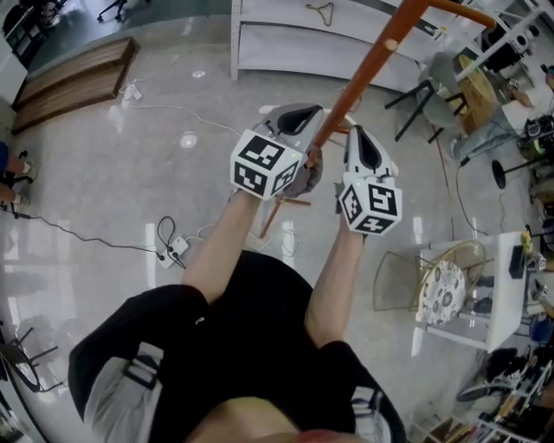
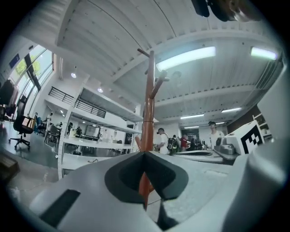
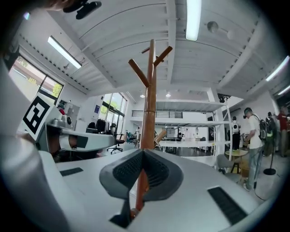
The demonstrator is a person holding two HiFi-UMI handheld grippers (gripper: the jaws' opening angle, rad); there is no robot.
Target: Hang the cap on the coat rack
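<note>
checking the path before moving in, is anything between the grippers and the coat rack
Nothing visible does. The left gripper and right gripper, both shut and empty, each look straight at the coat rack, with only open air in front of its pole.

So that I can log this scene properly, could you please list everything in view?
coat rack: one, orange-brown wood, upright just ahead of both tools
shelving unit: one, white, against the far wall
hanger: one, brownish wire, on the shelving unit
low wooden platform: one, brown, floor at far left
power strip: one, white with cables, floor on the person's left
table: one, white, cluttered, on the right
wire chair: one, gold, patterned cushion, beside the table
bystanders: several, distant background
cap: none I can make out
left tool: one, white-grey, jaws shut, empty
right tool: one, white-grey, jaws shut, empty
arms: two, bare
</note>
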